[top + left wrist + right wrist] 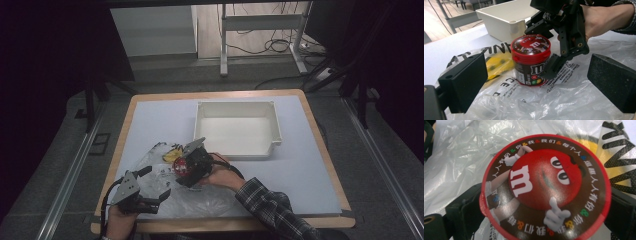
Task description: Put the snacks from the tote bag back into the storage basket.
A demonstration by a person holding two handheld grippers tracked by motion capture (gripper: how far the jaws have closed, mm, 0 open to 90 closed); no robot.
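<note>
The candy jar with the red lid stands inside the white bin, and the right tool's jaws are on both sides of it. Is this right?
Not quite. The jar stands on the plastic bag on the table, in front of the bin, not inside it; the left gripper view shows this. The right tool does have its jaws either side of it.

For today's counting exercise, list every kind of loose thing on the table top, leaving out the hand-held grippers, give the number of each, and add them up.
Candy jar with red lid: 1
White plastic tub: 1
Clear plastic bag with black print: 1
Total: 3
</note>
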